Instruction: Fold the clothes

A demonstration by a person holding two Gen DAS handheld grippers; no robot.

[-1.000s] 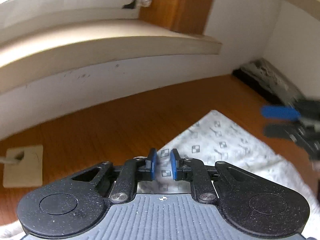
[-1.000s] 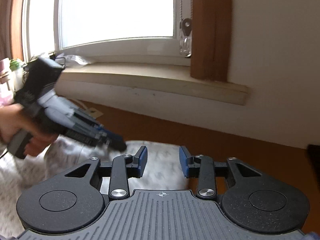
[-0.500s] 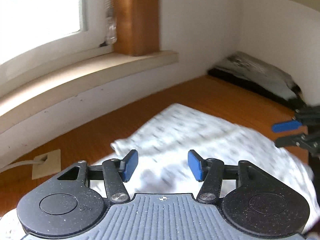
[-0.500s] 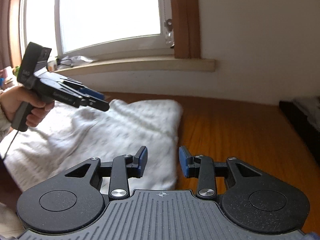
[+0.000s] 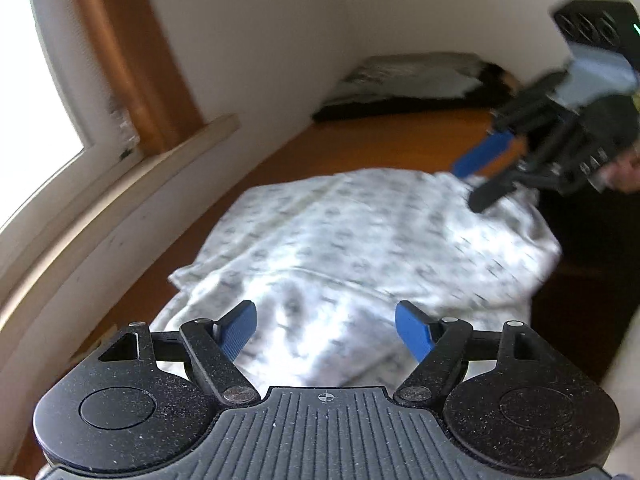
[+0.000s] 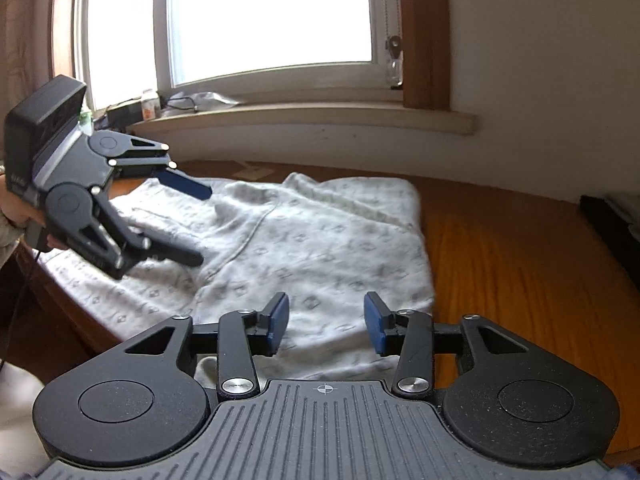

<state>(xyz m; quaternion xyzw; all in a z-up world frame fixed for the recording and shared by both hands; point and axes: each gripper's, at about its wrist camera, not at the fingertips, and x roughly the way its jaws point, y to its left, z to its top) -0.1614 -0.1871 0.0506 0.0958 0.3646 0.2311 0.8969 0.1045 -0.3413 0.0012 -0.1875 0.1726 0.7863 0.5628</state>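
A white garment with a small grey print [image 5: 360, 248] lies spread on the wooden table, folded over on itself; it also shows in the right wrist view [image 6: 312, 248]. My left gripper [image 5: 326, 332] is open and empty, held above the garment's near end; it also shows in the right wrist view [image 6: 192, 224], jaws wide apart over the cloth's left part. My right gripper [image 6: 326, 324] is open and empty above the garment's near edge; it also shows in the left wrist view [image 5: 480, 176] above the far right corner.
The wooden table [image 6: 520, 264] runs to a white wall with a windowsill [image 6: 320, 116] holding small items. A dark flat object [image 5: 404, 80] lies at the table's far end by the wall.
My left gripper let go of the garment's corner, opened wide and swung back above the cloth. The garment now lies flat on the table. My right gripper pulled back and stayed open.
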